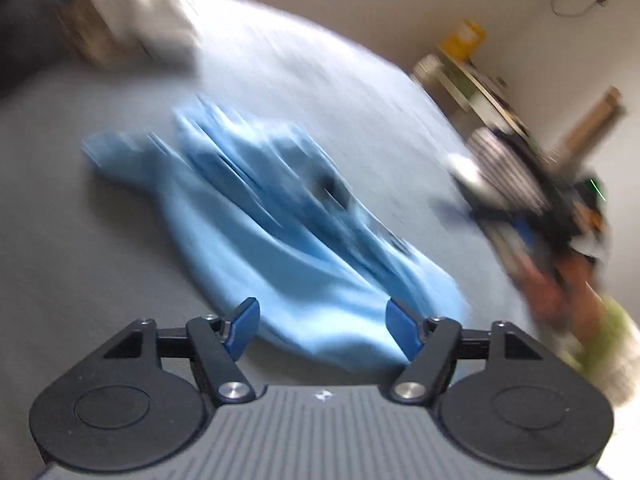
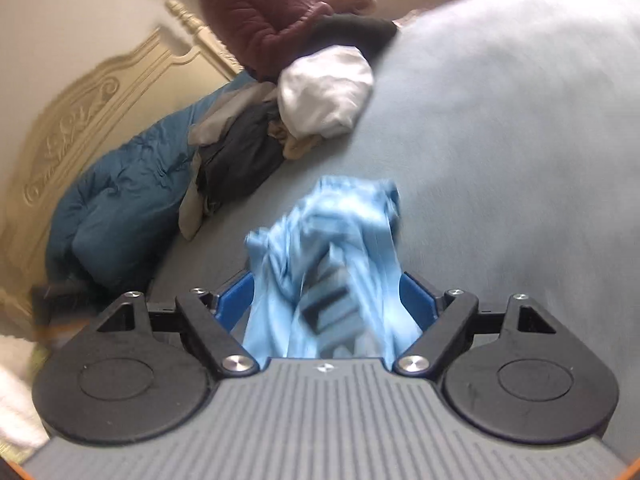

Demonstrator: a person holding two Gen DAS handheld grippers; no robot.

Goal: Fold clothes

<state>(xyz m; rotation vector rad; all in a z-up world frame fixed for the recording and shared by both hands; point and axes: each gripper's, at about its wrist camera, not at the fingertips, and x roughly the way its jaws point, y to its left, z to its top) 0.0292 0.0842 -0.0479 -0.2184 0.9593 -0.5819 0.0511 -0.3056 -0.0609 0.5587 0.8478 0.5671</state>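
the light blue garment (image 1: 280, 240) lies bunched and creased on the grey bed (image 1: 360, 92), out in the open middle of the sheet, well apart from the pile of other clothes (image 2: 248, 128) heaped along the headboard edge. both views are smeared with motion, so the fine lie of the folds cannot be made out.

the left tool (image 1: 322, 330) has its blue pads spread wide, with nothing between them; the garment's near hem sits just beyond and below the tips, apart from them. the right tool (image 2: 326, 300) also stands spread, and here a hank of the blue cloth (image 2: 328, 248) runs up between the fingers, right against the camera. its pads do not appear to press the cloth, though blur makes it hard to be sure whether the fabric rests on the tool or merely hangs in front of it.

judging by this, the step in hand looks like a release between folds: the cloth is let go and both tools are free. the garment is far from a tidy folded shape, so the task seems early or midway for this piece.

the next move likely calls for finding two clean grip points, such as a hem or the corners nearest the tools, and pinching single layers rather than a bundle, then drawing the cloth flat on the sheet before folding it over.
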